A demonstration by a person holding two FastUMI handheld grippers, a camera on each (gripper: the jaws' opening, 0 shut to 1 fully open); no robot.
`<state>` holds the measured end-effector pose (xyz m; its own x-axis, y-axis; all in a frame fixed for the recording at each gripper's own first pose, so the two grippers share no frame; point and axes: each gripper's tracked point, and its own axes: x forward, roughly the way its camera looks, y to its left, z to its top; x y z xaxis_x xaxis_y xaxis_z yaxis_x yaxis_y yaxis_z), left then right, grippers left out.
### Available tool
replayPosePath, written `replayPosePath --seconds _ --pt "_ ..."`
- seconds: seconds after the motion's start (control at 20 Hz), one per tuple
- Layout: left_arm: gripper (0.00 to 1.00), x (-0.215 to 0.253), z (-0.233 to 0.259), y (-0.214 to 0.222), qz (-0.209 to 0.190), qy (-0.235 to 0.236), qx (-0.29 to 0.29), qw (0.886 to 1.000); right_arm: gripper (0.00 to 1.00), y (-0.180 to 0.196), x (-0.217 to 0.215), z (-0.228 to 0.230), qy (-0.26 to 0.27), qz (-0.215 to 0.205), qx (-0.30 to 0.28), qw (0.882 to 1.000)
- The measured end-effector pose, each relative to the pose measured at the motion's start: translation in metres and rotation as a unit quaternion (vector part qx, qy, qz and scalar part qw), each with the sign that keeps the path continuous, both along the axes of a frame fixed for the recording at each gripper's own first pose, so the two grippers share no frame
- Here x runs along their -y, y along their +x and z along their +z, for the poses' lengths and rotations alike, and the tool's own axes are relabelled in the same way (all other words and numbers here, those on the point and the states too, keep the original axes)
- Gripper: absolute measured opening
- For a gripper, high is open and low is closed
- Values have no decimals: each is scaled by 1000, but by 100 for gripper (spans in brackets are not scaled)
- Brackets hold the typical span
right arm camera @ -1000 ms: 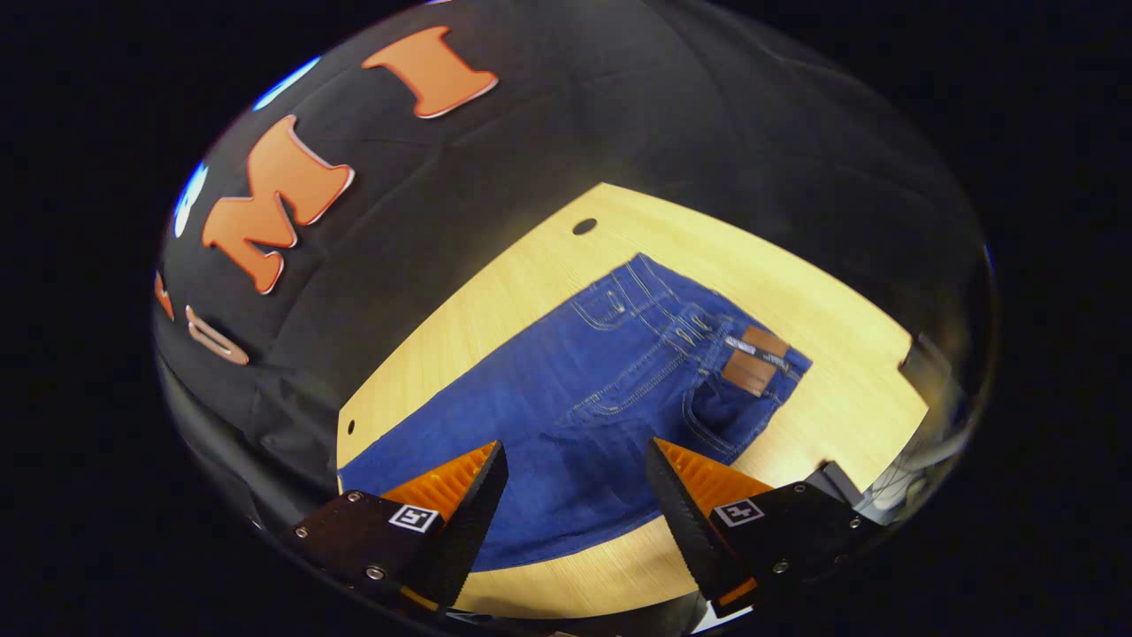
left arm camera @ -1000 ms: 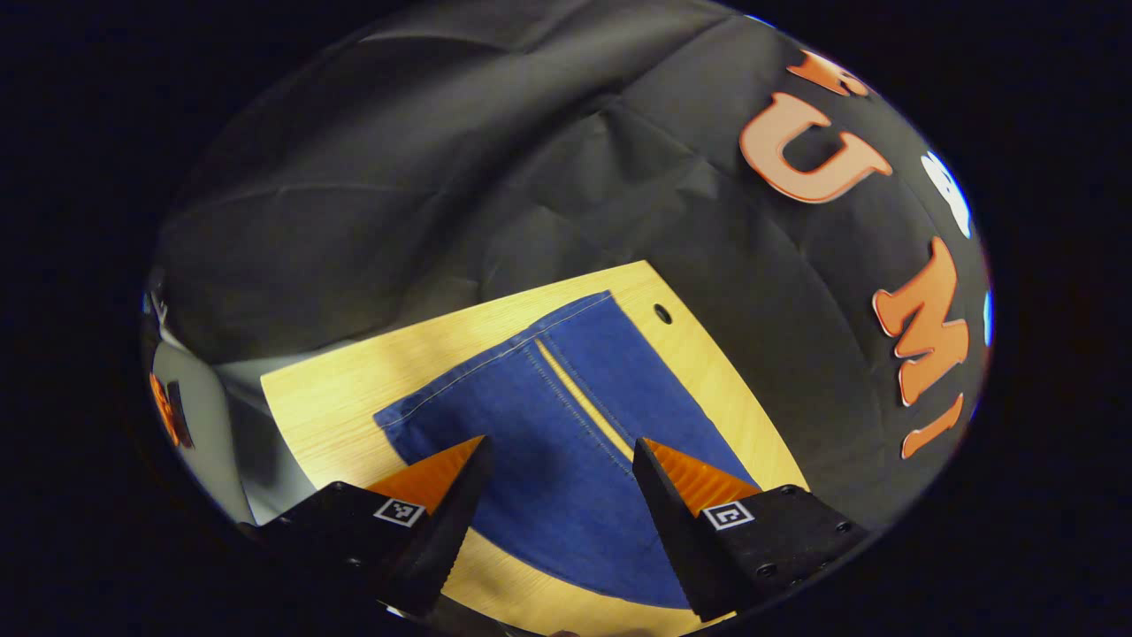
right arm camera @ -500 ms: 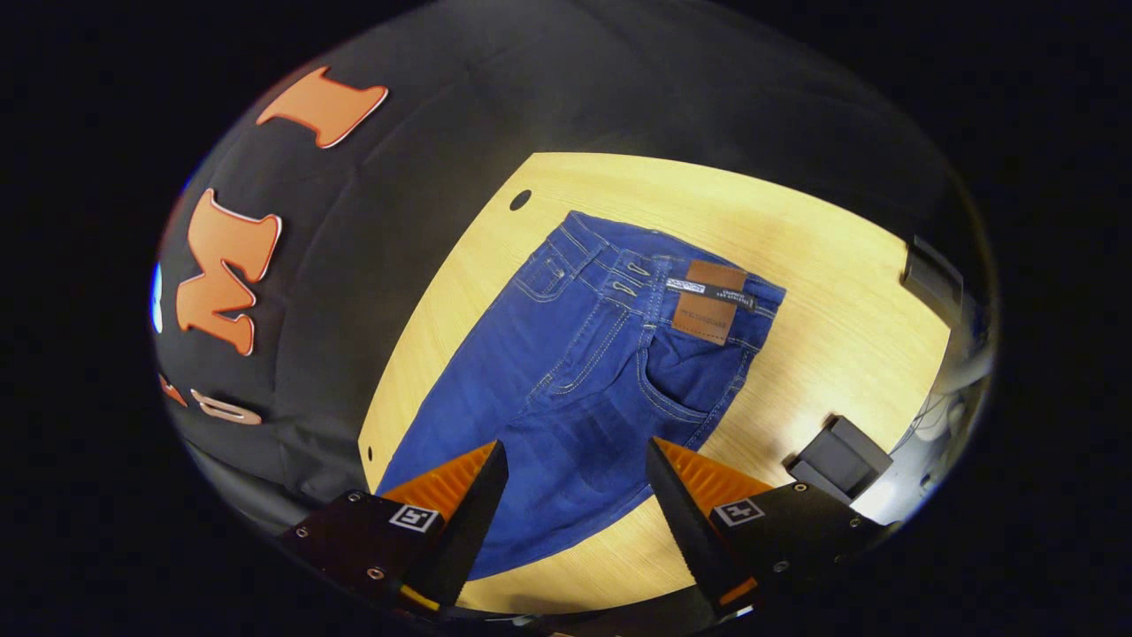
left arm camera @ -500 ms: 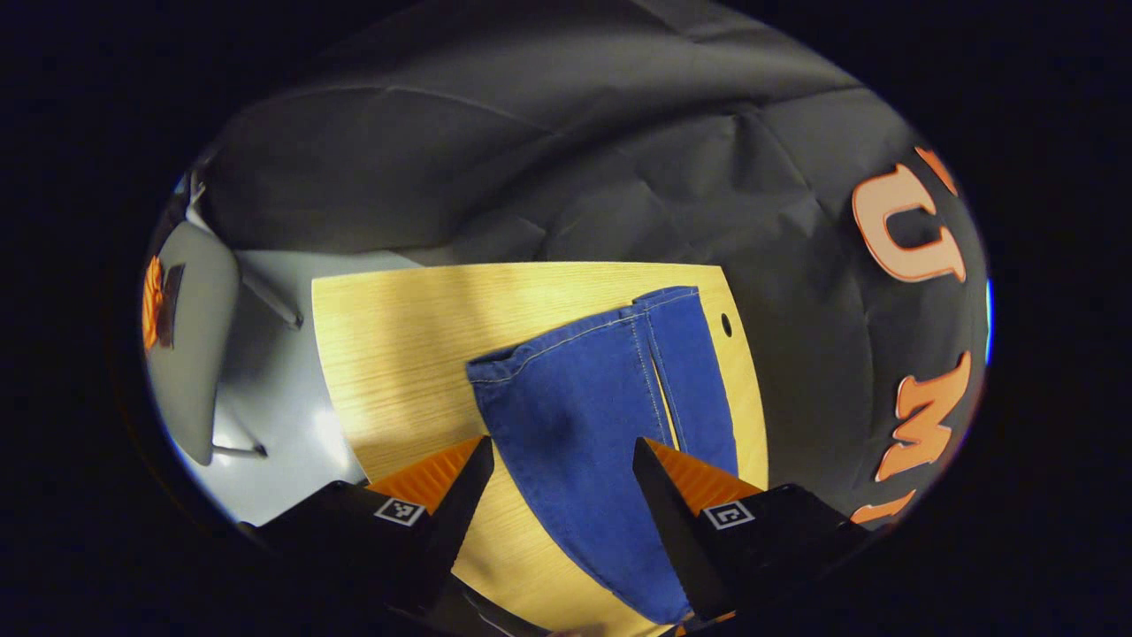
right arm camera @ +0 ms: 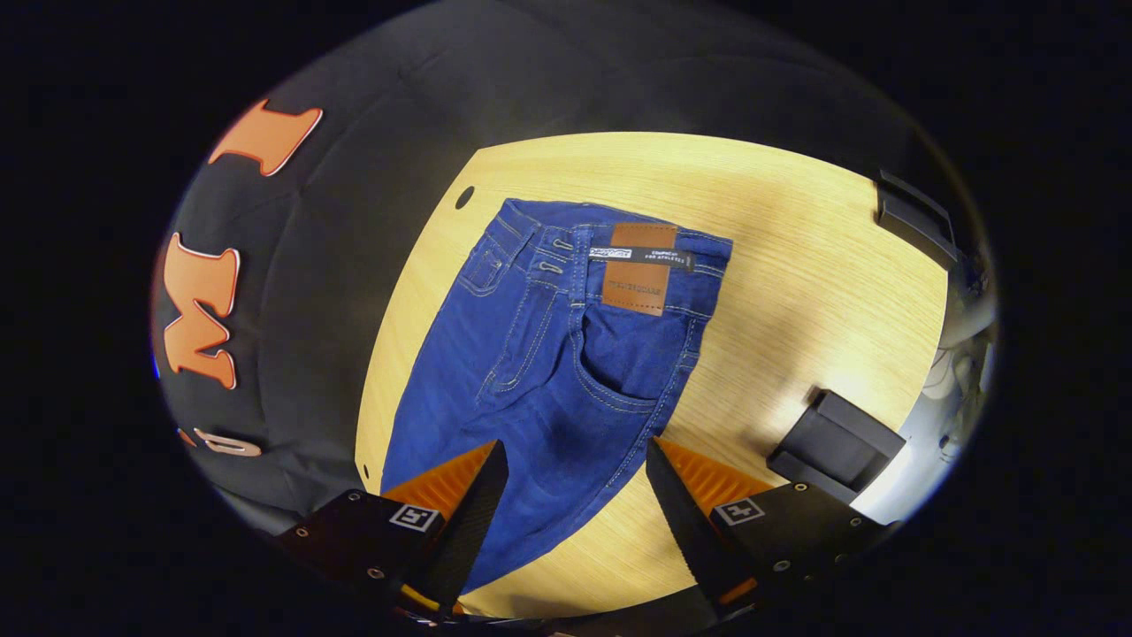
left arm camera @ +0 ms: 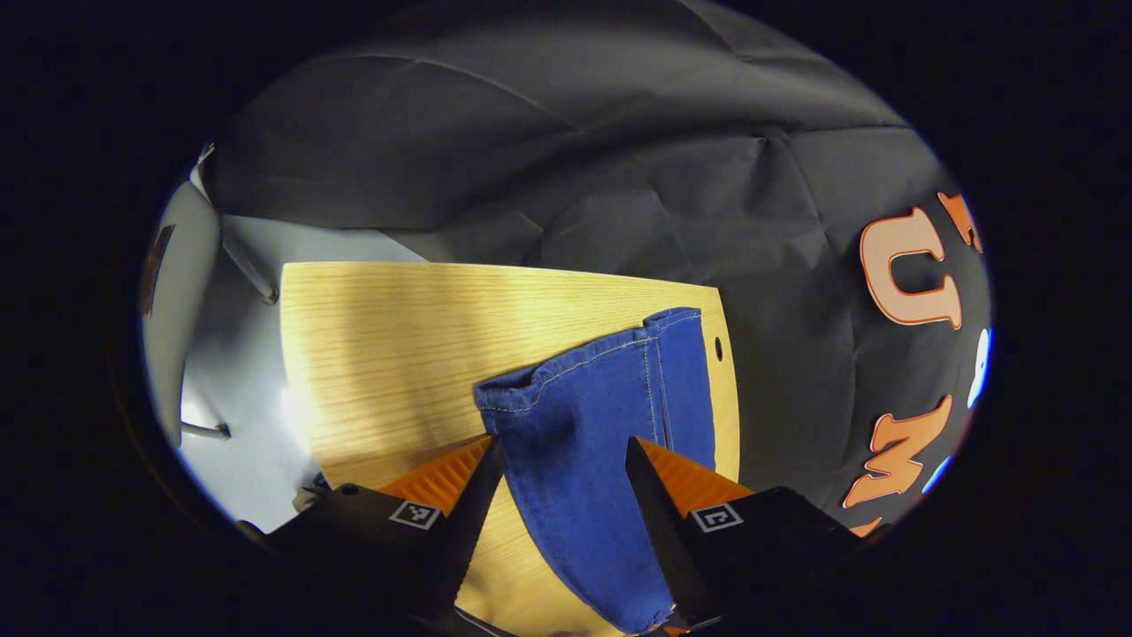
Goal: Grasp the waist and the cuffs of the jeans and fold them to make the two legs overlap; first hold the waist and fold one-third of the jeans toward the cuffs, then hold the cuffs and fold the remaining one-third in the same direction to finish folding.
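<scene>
Blue jeans lie flat on a light wooden table, the two legs stacked. In the left gripper view the cuff end of the jeans [left arm camera: 601, 398] reaches toward the table's far edge, and my left gripper [left arm camera: 562, 464] hangs open above the leg with nothing between its fingers. In the right gripper view the waist end of the jeans [right arm camera: 575, 336] shows its brown leather patch [right arm camera: 638, 279] and a back pocket. My right gripper [right arm camera: 575, 464] is open above the thigh part, apart from the cloth.
The wooden table [left arm camera: 398, 336] has small round holes near its corners [left arm camera: 718, 348] [right arm camera: 464, 196]. A black block [right arm camera: 836, 442] sits at the table's edge right of the waist, another dark piece [right arm camera: 915, 221] farther back. Black cloth wall stands behind.
Both grippers have swung round: the left view now faces the cuffs more squarely and sits closer to them, and the right view has turned toward the waist. The jeans have not moved.
</scene>
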<state>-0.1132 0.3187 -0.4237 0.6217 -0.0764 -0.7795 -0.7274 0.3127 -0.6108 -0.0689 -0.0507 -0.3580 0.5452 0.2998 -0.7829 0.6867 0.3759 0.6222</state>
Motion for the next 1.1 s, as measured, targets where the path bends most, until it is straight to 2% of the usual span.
replayPosePath --seconds 0.15,0.45,0.65,0.8,0.85,0.9,0.95,1.0,1.05,1.1 --pt "87 7 -3 21 -20 3 17 1000 97 -2 -3 -6 14 -3 1 1000" --pt "87 10 -4 33 -31 1 31 999 97 -10 14 -16 32 -50 0 998" --pt "85 12 -10 43 -30 -2 31 999 97 14 21 -19 70 -101 29 992" --pt "78 12 -8 45 -23 -11 44 999 95 30 22 -23 90 -121 44 988" --pt "78 14 -11 45 -22 -17 40 999 92 33 22 -26 92 -125 43 987" --pt "68 19 -18 54 -17 -24 43 999 88 37 19 -28 94 -128 42 986" --pt "65 20 -21 55 -19 -22 37 999 79 37 19 -30 96 -132 38 986" --pt "50 23 -27 61 -22 -18 35 999 74 35 19 -35 101 -135 23 985" --pt "52 21 -31 52 -31 -6 14 999 52 32 18 -43 103 -140 0 985" --pt "26 22 -37 54 -26 3 10 1000 38 31 19 -44 110 -155 -16 982"
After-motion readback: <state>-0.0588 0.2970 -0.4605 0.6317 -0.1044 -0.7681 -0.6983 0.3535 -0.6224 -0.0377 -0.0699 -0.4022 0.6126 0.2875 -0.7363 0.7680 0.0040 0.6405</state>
